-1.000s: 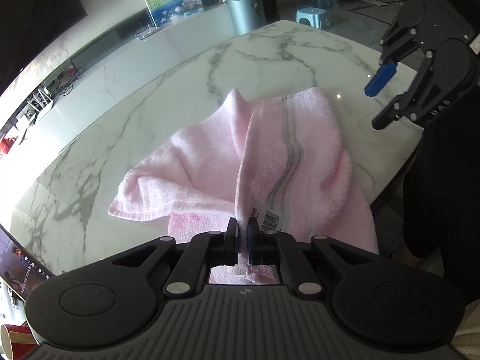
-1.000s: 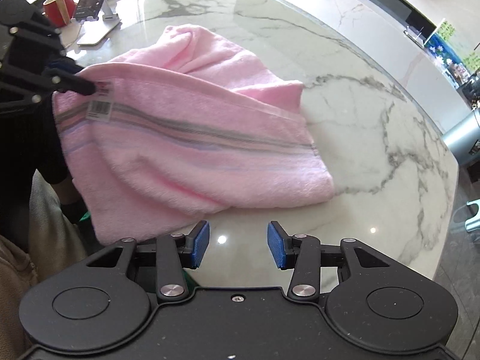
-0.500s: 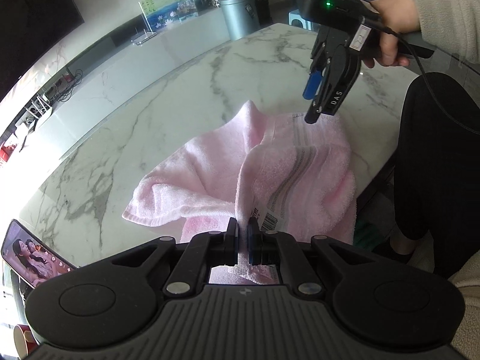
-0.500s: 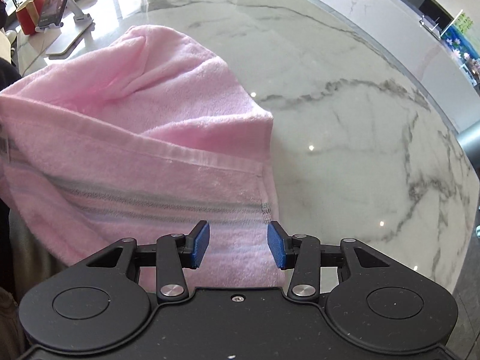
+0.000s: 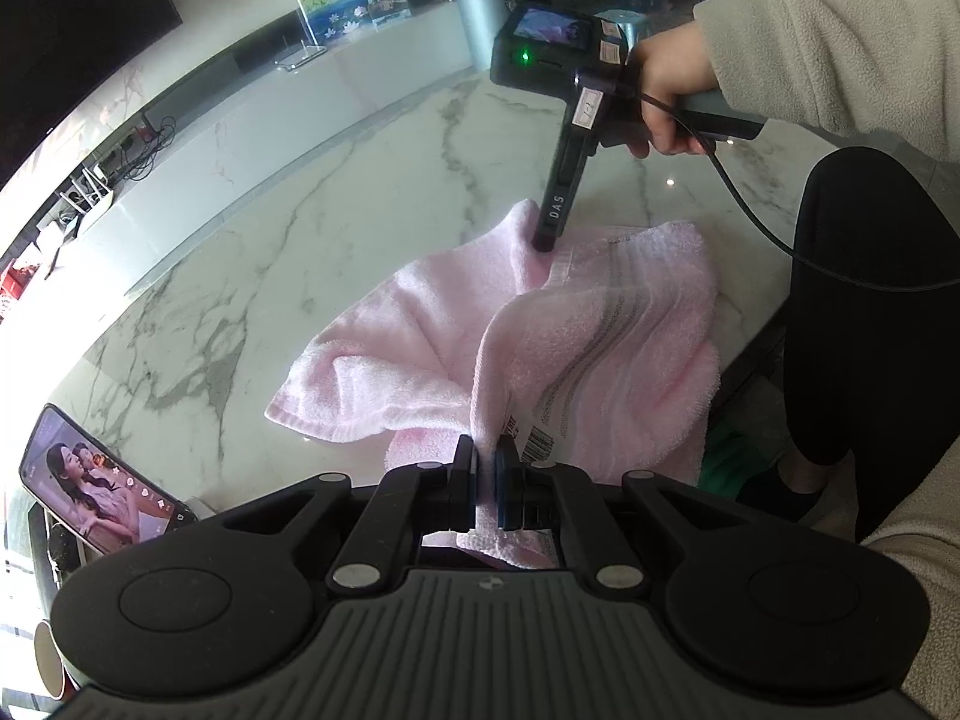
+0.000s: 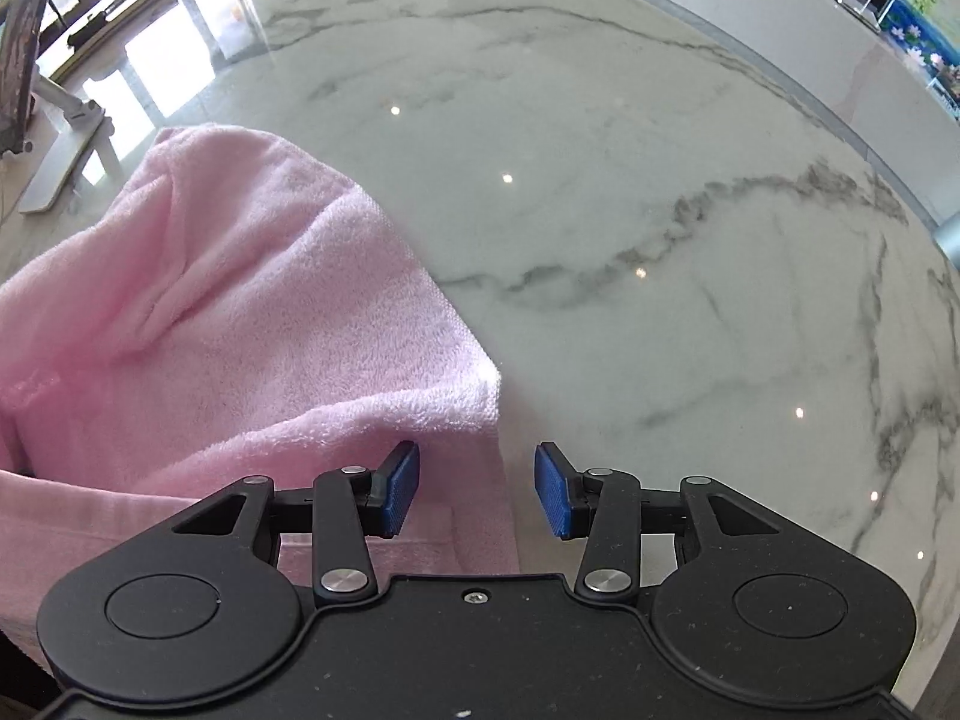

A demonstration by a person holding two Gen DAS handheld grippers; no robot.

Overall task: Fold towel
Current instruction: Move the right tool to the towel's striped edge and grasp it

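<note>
A pink towel [image 5: 420, 348] with grey stripes and a barcode tag lies crumpled on the marble table [image 5: 300, 210], one side hanging over the near edge. My left gripper [image 5: 486, 474] is shut on the towel's corner beside the tag. My right gripper [image 6: 477, 489] is open, its blue pads on either side of the towel's far corner [image 6: 480, 414], low over the table. In the left wrist view the right gripper [image 5: 543, 243] points down onto the far corner of the towel.
A phone [image 5: 96, 480] on a stand plays video at the table's left end; its stand also shows in the right wrist view [image 6: 54, 138]. A red cup [image 5: 48, 654] stands near it. The person's leg [image 5: 852, 312] is by the table's edge. A grey bin [image 5: 486, 18] stands beyond.
My right gripper has come down from above the table to the towel's far corner and stays open. My left gripper has risen a little, still holding the tagged corner.
</note>
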